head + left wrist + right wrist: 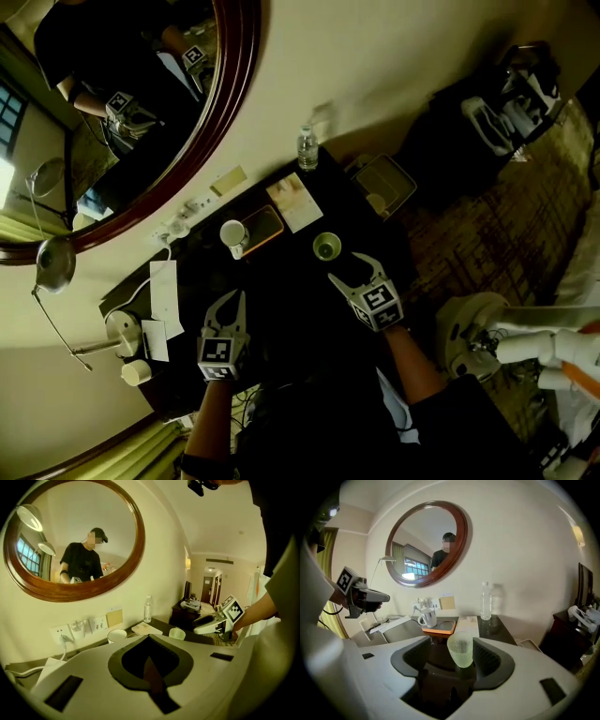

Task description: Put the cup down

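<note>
A pale green ribbed glass cup [327, 247] stands upright on the dark table [291, 309]. My right gripper [354, 269] is open just behind it, with its fingertips short of the cup. In the right gripper view the cup [461, 649] shows between the dark pads of the right gripper [451, 642], close to the right pad and with a clear gap on the left. My left gripper [228, 305] hovers over the table's near left part, shut with nothing in it. The left gripper view shows its tips [149, 637] closed together, with the cup [177, 633] beyond them.
A white mug [232, 234] stands on an orange tray [264, 228] at the back, beside a pale book [294, 201] and a water bottle [307, 148]. Papers [164, 291] and a lamp [56, 265] are at the left. A wood-framed oval mirror [239, 84] hangs behind. A basket [384, 185] sits to the right.
</note>
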### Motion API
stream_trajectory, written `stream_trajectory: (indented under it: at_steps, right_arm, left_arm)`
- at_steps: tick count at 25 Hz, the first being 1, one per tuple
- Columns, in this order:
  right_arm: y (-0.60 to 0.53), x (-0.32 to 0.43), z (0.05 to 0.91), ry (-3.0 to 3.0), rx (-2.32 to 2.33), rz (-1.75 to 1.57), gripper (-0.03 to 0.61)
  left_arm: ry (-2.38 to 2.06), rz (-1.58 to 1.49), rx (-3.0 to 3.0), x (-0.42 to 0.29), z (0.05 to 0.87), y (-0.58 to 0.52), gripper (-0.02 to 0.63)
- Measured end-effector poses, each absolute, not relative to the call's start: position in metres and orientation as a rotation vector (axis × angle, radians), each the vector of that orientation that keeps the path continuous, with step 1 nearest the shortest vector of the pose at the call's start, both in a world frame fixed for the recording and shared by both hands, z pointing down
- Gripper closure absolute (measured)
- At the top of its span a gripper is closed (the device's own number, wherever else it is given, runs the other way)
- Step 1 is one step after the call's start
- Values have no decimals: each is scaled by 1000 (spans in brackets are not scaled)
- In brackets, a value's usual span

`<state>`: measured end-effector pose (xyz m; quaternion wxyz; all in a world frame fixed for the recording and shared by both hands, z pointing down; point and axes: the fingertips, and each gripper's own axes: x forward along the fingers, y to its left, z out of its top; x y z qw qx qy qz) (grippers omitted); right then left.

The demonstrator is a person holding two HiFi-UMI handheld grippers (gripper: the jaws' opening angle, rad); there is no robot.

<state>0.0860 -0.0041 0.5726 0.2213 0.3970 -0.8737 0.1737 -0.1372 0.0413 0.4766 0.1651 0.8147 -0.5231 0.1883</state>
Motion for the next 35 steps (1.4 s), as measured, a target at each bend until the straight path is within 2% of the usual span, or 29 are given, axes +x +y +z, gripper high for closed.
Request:
stream_trajectory:
  at_steps: [2, 5, 10, 12, 23, 35]
  right_arm:
    - [0, 74, 551, -2467, 1044, 463, 353]
    - [6, 56, 525, -2512, 939, 403, 397]
    - [9, 28, 500, -2565, 792, 334, 537]
    - [12, 20, 495, -2580, 729, 329, 569]
    - [25, -26, 489, -2613, 477, 310, 569]
    - [25, -30, 503, -2600, 469, 350, 569]
  left_arm:
    - [-1508, 512, 2309, -137, 470, 40, 613]
    - [-1511, 515, 2339, -139, 475, 44, 613]
    - [-1577, 483, 2306, -145, 474, 55, 613]
    - [-1614, 454, 2271, -148, 472, 61, 613]
    - [-1761, 415, 2151, -172, 477, 90, 613]
    - [-1779, 380, 2081, -188, 484, 90, 614]
